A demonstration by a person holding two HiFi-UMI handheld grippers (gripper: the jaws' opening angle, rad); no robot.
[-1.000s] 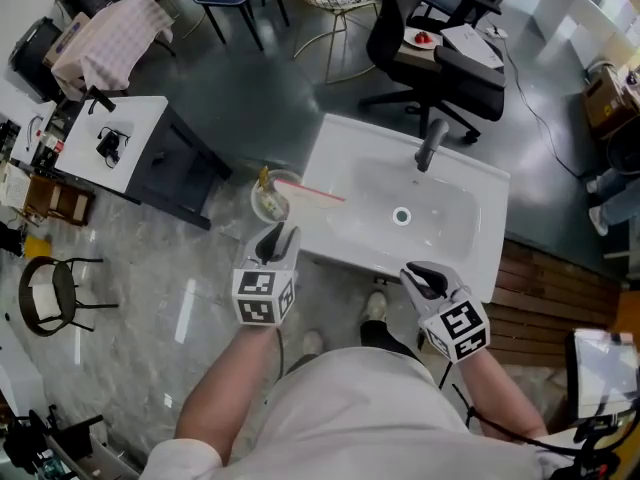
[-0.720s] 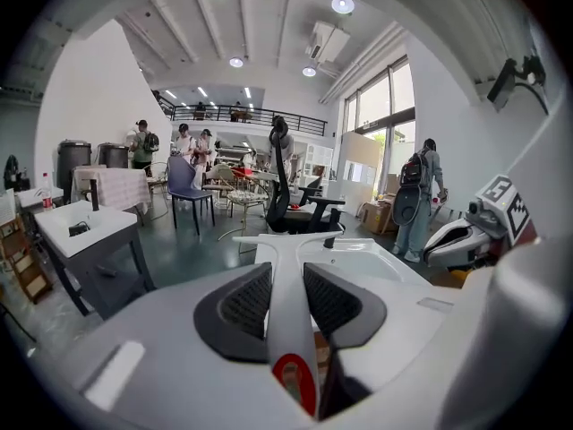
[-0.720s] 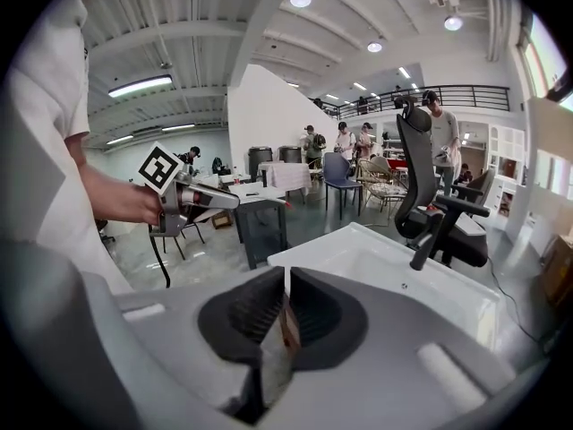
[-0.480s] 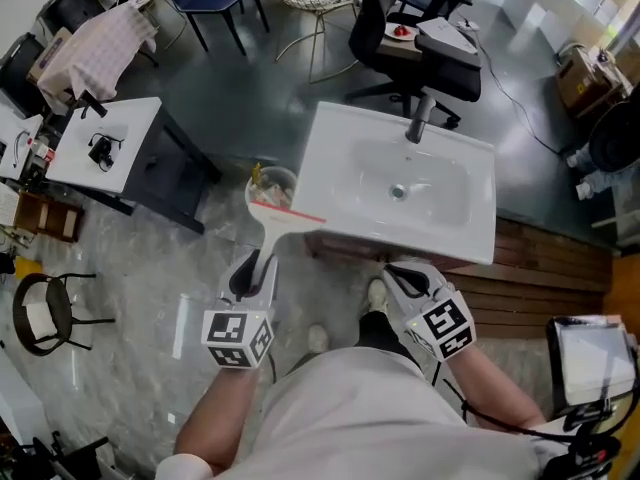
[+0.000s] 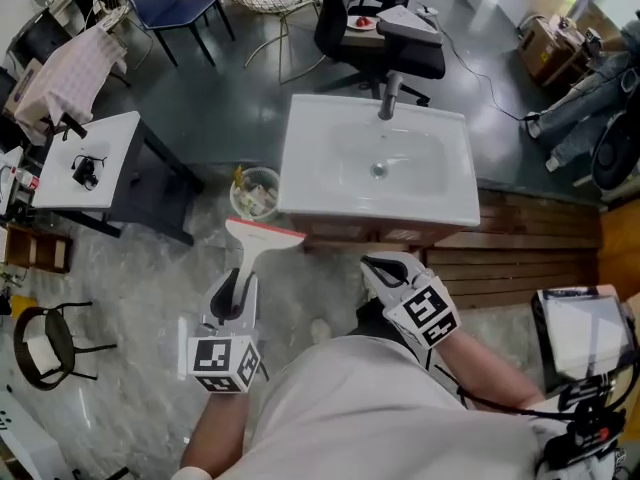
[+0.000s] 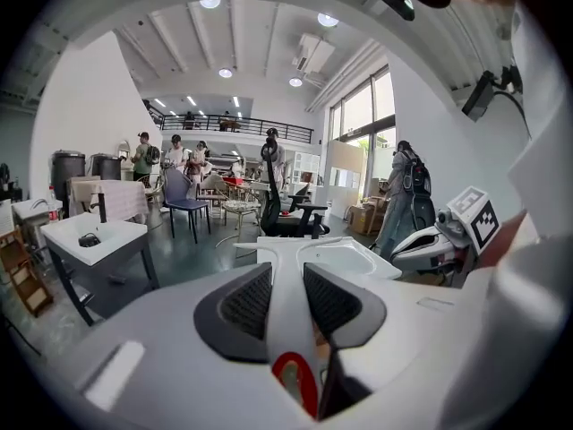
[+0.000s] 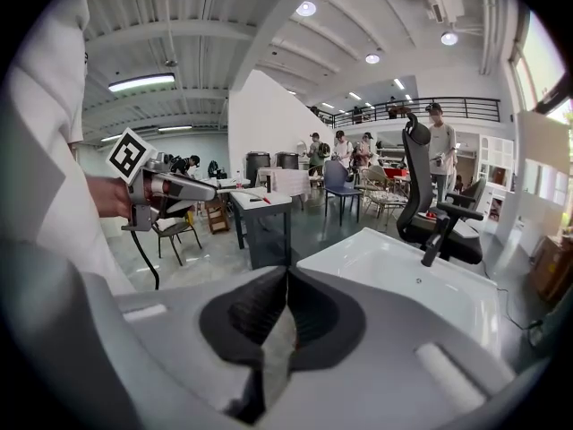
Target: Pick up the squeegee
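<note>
The squeegee (image 5: 262, 236) is white with a red-edged blade. It hangs in the air just off the front left corner of the white sink (image 5: 400, 208). My left gripper (image 5: 237, 290) is shut on its handle, and the blade points away from me. In the left gripper view the white handle (image 6: 286, 316) runs up between the dark pads (image 6: 248, 301) to the blade. My right gripper (image 5: 385, 270) hovers in front of the sink, shut with nothing in it. In the right gripper view its pads (image 7: 315, 316) meet.
A round bin (image 5: 253, 193) with rubbish stands left of the sink. A tap (image 5: 388, 96) rises at the sink's back. A white side table (image 5: 85, 158) is at the left, an office chair (image 5: 372, 18) behind the sink, and wooden decking (image 5: 530, 238) to the right.
Both grippers have drawn back from the sink towards the person. The squeegee went with the left gripper, from over the basin's left edge to clear of its front corner.
</note>
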